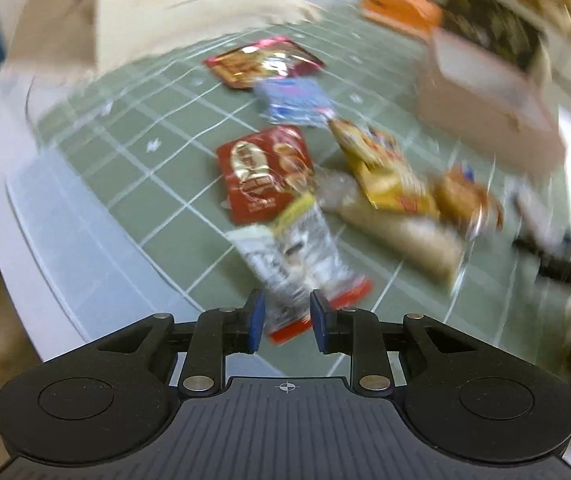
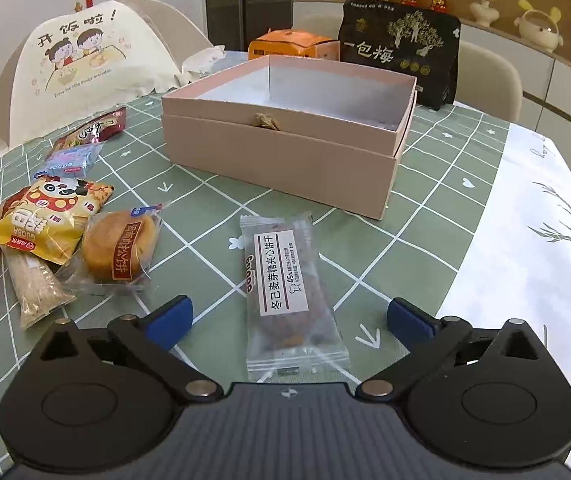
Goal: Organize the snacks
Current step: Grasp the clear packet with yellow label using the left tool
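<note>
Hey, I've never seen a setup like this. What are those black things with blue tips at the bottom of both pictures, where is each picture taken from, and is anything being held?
Those are two handheld grippers, one in each of a person's hands, each carrying a camera that looks along its fingers.

The blurry picture is from the left gripper. Its blue pads stand narrowly apart around the end of a white and red packet; they do not clearly pinch it.

The sharp picture is from the right gripper, wide open over a clear-wrapped biscuit, holding nothing.

On the green checked tablecloth lie more snacks, with an open pink box behind.
</note>
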The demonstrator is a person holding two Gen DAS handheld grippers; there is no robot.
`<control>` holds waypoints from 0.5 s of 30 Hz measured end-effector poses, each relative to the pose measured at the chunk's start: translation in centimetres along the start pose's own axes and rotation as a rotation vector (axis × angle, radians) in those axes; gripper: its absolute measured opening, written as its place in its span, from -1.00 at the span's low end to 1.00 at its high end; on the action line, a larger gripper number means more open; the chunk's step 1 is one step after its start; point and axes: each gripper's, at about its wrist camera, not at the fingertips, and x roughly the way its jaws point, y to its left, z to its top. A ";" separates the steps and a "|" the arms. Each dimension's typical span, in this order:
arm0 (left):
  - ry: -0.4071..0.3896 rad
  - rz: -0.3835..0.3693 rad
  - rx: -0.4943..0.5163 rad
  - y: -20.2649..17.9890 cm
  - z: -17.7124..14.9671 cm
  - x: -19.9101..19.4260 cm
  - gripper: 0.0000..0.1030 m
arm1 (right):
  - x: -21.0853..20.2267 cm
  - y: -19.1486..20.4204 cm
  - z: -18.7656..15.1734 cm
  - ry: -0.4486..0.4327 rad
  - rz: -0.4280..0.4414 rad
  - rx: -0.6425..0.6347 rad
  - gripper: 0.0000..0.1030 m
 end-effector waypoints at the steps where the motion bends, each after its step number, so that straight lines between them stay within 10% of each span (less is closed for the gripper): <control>1: -0.003 -0.026 -0.059 0.5 0.1 0.0 -0.44 | 0.0 0.0 0.0 0.000 0.001 0.001 1.00; 8: -0.137 0.017 -0.174 -1.0 0.5 -1.1 -0.44 | 0.0 0.0 -0.1 -0.007 0.002 0.003 1.00; 15: -0.117 0.231 0.226 -6.8 0.7 2.0 -0.40 | 0.0 -0.1 -0.1 -0.006 0.003 0.002 1.00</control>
